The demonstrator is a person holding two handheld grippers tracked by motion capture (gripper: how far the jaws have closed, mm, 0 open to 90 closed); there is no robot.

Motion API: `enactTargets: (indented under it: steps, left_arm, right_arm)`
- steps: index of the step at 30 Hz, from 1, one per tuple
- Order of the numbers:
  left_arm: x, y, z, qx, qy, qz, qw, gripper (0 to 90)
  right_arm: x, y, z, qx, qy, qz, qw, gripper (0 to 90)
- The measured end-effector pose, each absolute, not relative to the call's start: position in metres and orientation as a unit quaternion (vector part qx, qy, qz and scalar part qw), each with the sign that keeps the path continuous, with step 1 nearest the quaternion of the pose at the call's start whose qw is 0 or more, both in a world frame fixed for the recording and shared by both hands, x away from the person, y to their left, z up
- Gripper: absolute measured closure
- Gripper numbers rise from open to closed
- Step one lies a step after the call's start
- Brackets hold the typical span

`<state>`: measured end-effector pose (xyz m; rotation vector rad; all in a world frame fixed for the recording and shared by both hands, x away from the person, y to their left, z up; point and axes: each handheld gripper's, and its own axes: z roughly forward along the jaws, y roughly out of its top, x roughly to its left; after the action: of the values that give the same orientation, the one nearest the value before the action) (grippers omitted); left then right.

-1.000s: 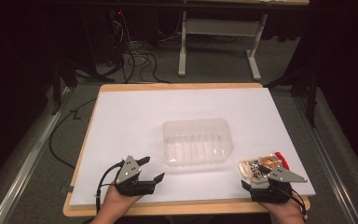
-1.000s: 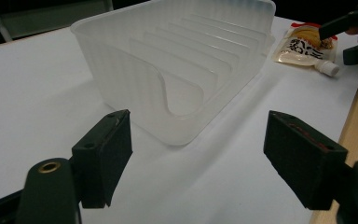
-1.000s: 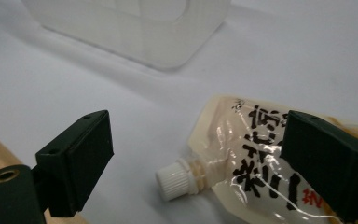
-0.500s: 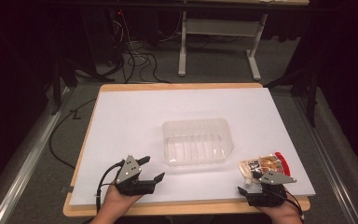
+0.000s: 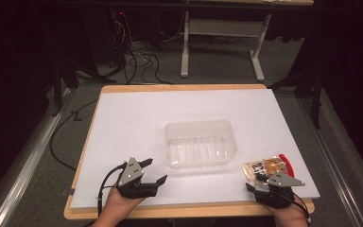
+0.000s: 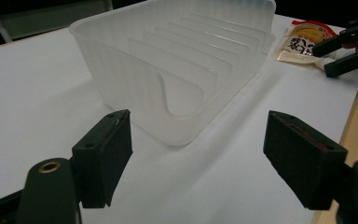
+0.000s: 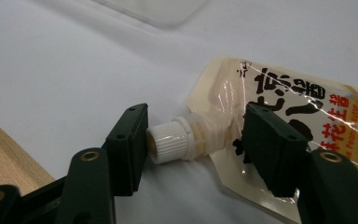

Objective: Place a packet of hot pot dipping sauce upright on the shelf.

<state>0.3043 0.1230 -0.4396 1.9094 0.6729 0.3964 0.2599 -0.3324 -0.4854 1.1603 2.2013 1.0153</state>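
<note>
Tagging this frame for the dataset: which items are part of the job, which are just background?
In the job: spouted pouch, between the closing jaws of the right gripper; clear plastic tray; left gripper, open.

Background: floor cables, white table frame.

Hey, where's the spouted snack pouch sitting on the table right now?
In the high view the pouch lies near the table's front right corner, right of the clear plastic tray, its white cap between the jaws of the right gripper.

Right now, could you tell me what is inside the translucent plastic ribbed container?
The translucent plastic ribbed container holds nothing loose: only its own moulded ribs show through. Its near wall blurs the floor behind it.
</note>
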Motion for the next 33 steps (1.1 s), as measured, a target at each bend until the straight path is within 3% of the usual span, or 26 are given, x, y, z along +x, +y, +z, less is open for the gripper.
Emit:
enactTargets:
  steps: [7, 16, 33]
  left_arm:
    - [0.304, 0.122, -0.44, 0.797, 0.276, 0.164, 0.511, 24.2]
    - [0.304, 0.121, -0.44, 0.798, 0.276, 0.165, 0.51, 24.2]
    - [0.305, 0.12, -0.441, 0.8, 0.274, 0.164, 0.507, 24.2]
  right_arm:
    - [0.257, -0.332, -0.478, 0.416, 0.787, 0.378, 0.253, 46.5]
    - [0.256, -0.346, -0.466, 0.451, 0.735, 0.383, 0.332, 54.8]
    - [0.273, -0.339, -0.485, 0.448, 0.778, 0.333, 0.288, 63.0]
